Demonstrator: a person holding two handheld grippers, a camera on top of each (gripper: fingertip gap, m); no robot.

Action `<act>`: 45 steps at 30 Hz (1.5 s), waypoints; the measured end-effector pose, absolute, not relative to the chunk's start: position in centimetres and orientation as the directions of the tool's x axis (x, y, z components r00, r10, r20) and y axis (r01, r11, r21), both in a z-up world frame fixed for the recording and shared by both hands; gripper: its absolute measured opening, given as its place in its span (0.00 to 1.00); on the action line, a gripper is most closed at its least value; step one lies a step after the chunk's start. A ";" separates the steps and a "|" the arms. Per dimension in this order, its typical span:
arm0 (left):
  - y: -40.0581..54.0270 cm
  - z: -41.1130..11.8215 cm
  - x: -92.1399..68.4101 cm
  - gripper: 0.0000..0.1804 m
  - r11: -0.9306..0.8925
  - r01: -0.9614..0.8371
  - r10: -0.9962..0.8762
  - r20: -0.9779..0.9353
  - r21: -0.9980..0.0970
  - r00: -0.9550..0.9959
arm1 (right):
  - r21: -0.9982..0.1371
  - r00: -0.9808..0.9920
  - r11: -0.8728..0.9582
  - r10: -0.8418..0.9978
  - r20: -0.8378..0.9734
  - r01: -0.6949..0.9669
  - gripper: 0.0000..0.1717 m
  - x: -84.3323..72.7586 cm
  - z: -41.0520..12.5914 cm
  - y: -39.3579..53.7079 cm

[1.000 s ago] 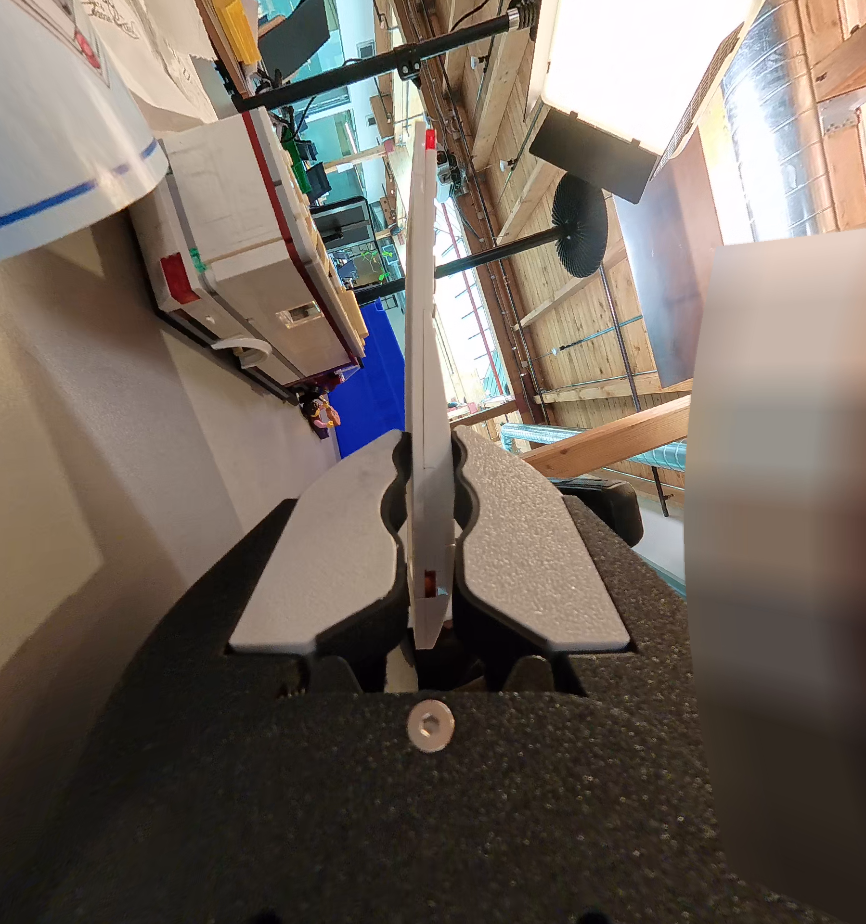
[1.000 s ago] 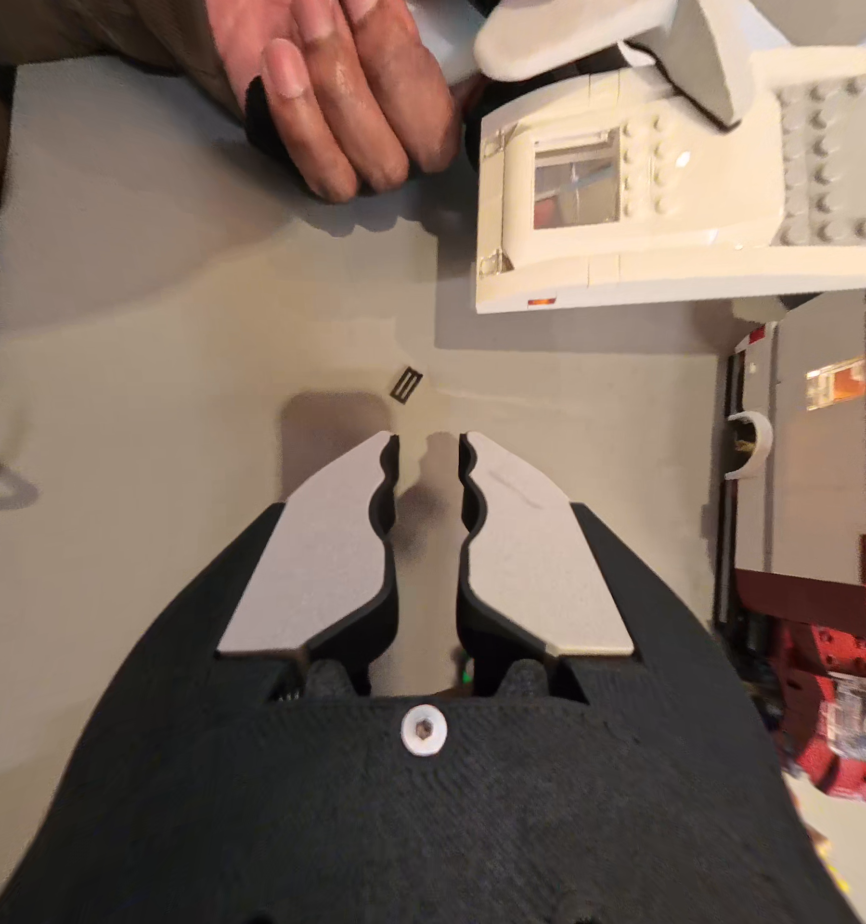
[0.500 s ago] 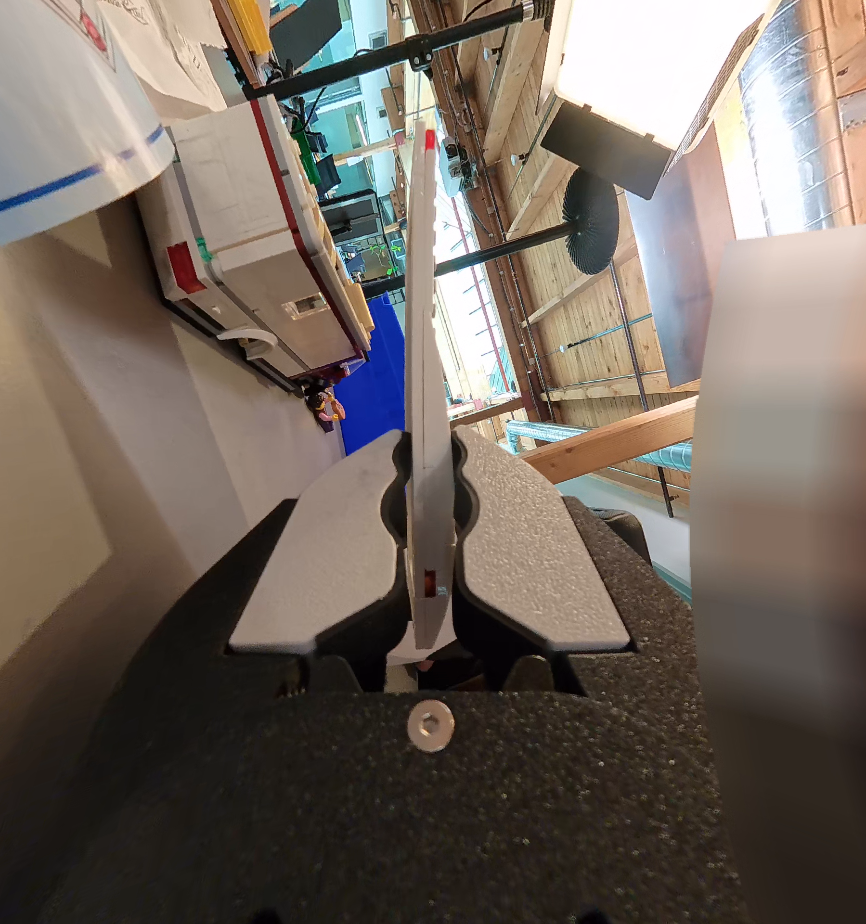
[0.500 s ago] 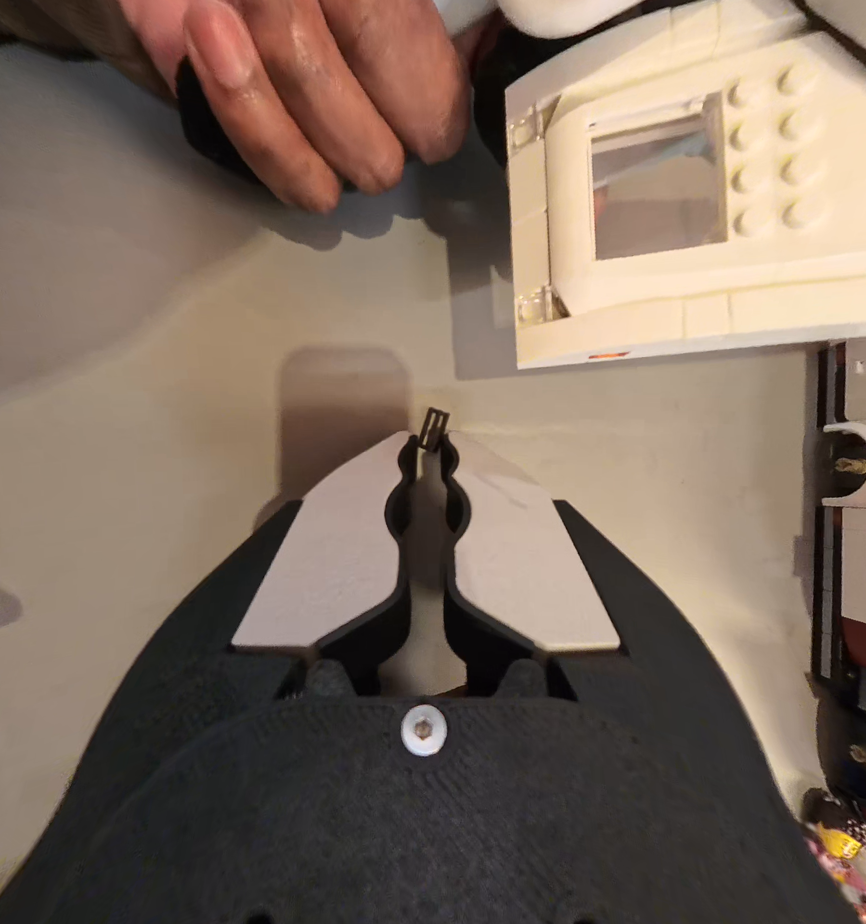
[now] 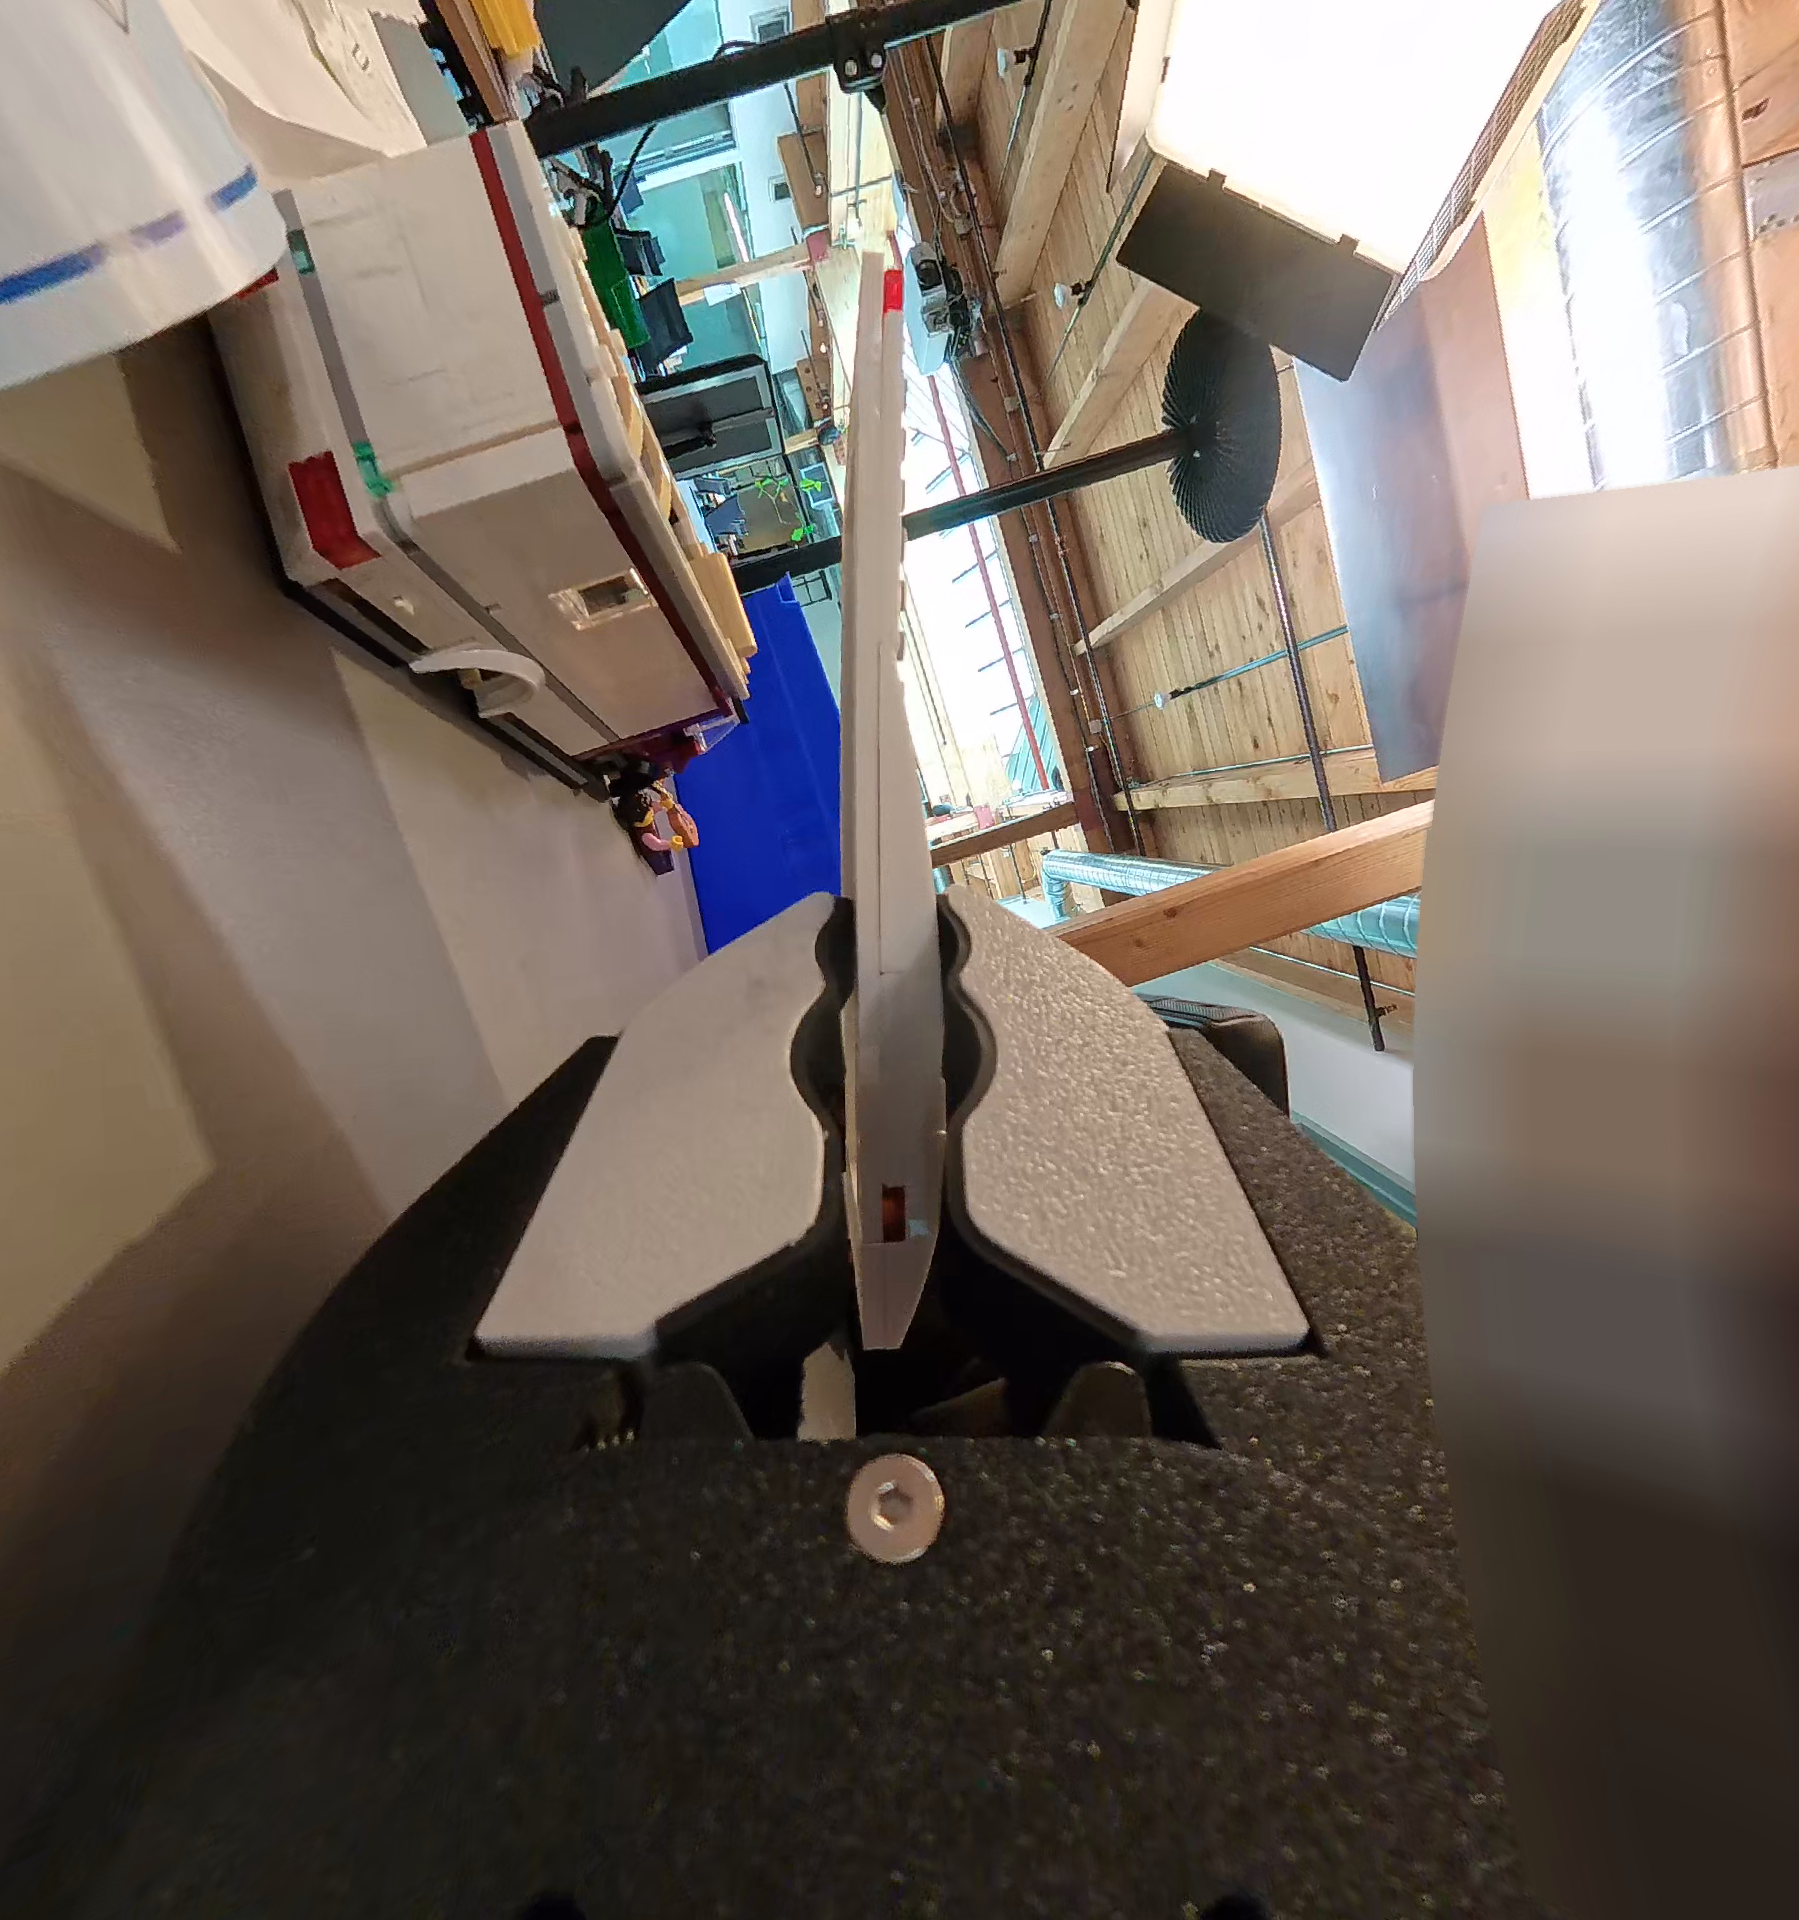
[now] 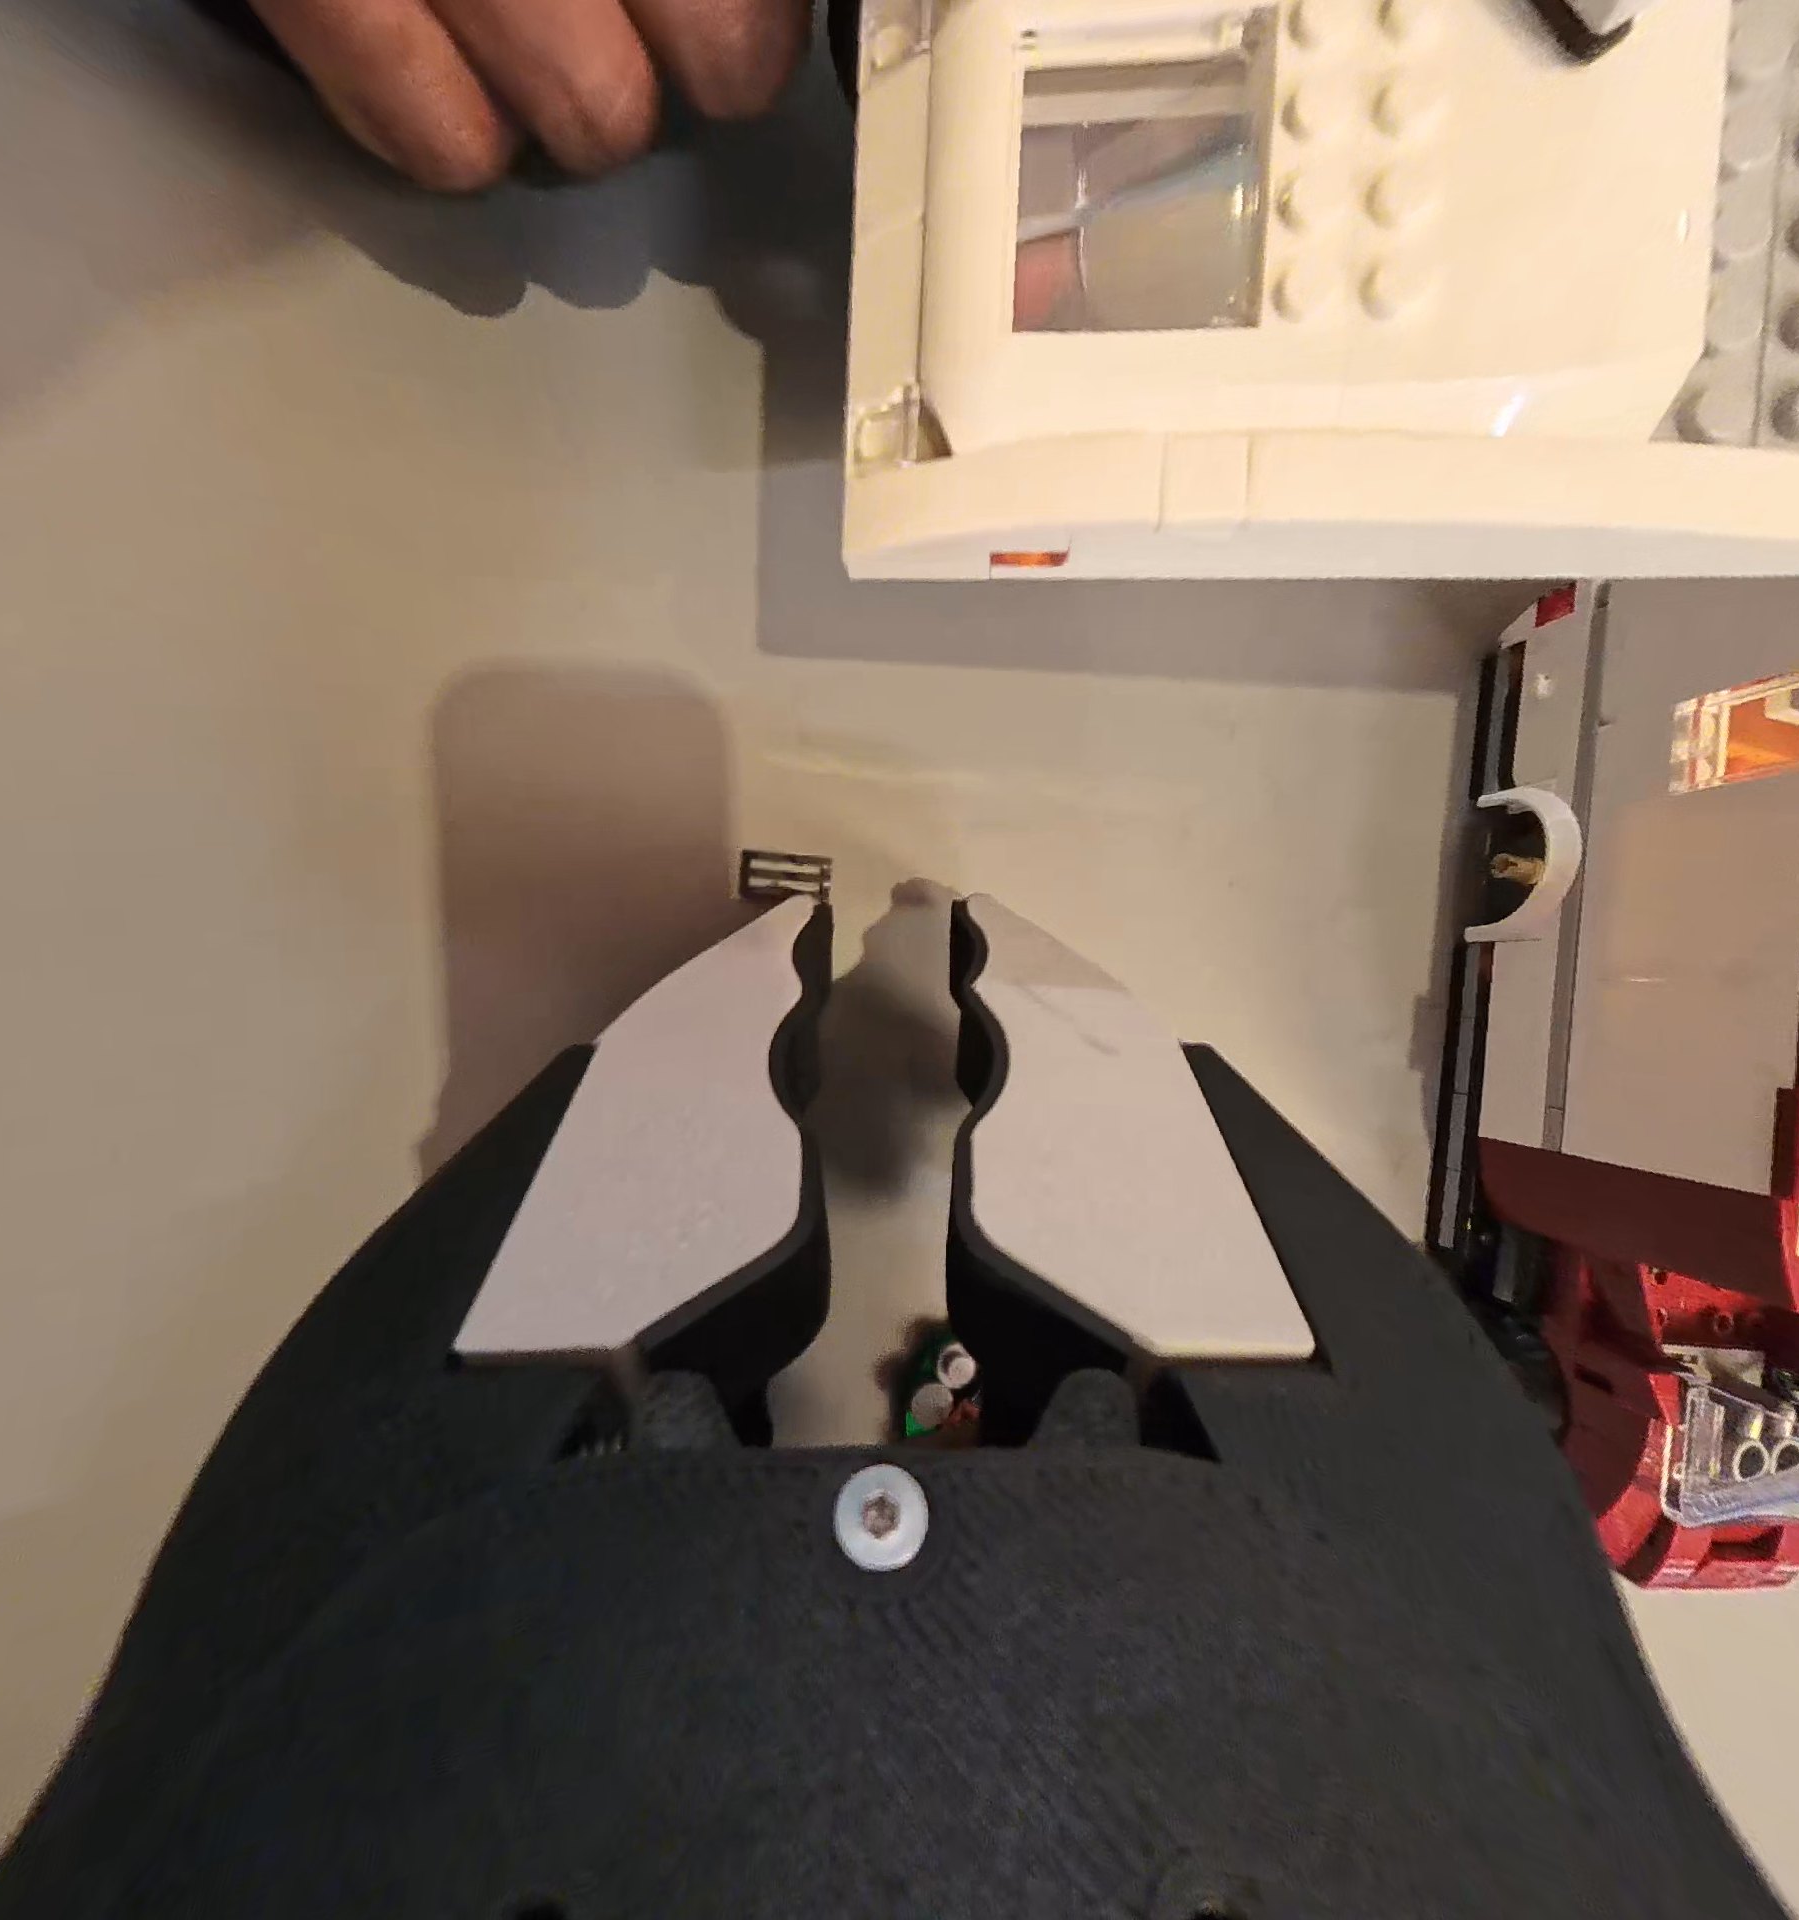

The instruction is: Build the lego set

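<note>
On the left, a long white brick-built panel (image 5: 879, 727) is pinched edge-on by the left gripper (image 5: 890, 914), both textured grey pads (image 5: 1082, 1122) pressed flat against its smooth faces. It tapers to a thin wedge below the pads, and a small red piece sits at its far tip. The grip is taken low on the panel, so most of its length stands out beyond the pads; a knock to that far end could, it is judged, lever the panel loose or split it at a joint between bricks.

Beyond the panel, a boxy white and dark-red brick model (image 5: 479, 468) is seen on the pale table (image 5: 199, 831), with a tiny toy figure (image 5: 661, 821) at its corner.

Further right, the right gripper (image 6: 890, 904) is held low over the matte tabletop (image 6: 251, 623), its jaws spread with nothing between them. A small flat black grille piece (image 6: 786, 873) lies just beyond the tip of the left-hand finger (image 6: 666, 1143), outside the gap. Being thin, slotted and flat on the table, it could be nudged away or flicked aside by that fingertip rather than caught.

Above, the fingers of a hand (image 6: 521, 94) rest on the table, and to the right lies a glossy studded white brick roof section with a clear window (image 6: 1238, 312).
</note>
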State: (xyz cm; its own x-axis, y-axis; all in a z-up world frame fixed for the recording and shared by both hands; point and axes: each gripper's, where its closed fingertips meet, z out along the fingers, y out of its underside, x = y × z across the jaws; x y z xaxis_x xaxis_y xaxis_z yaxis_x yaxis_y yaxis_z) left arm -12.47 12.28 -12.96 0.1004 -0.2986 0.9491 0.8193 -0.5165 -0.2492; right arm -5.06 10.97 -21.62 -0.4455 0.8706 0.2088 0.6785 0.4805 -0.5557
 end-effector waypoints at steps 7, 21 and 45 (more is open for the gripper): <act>12.2 -12.9 -12.4 0.08 -0.518 0.820 -0.295 0.951 -0.242 0.094 | -0.597 -0.471 0.417 0.879 0.073 0.685 0.14 -4.4 -21.2 9.5; 12.0 -13.2 -11.6 0.08 -0.557 0.808 -0.258 0.965 -0.193 0.052 | -0.583 -0.435 0.348 0.900 -0.011 0.734 0.09 -4.6 -21.9 8.9; 7.6 -14.7 -5.1 0.08 -0.617 0.786 -0.163 0.984 -0.047 -0.069 | -0.727 -0.406 0.277 0.914 -0.003 0.628 0.09 -5.2 -14.1 9.8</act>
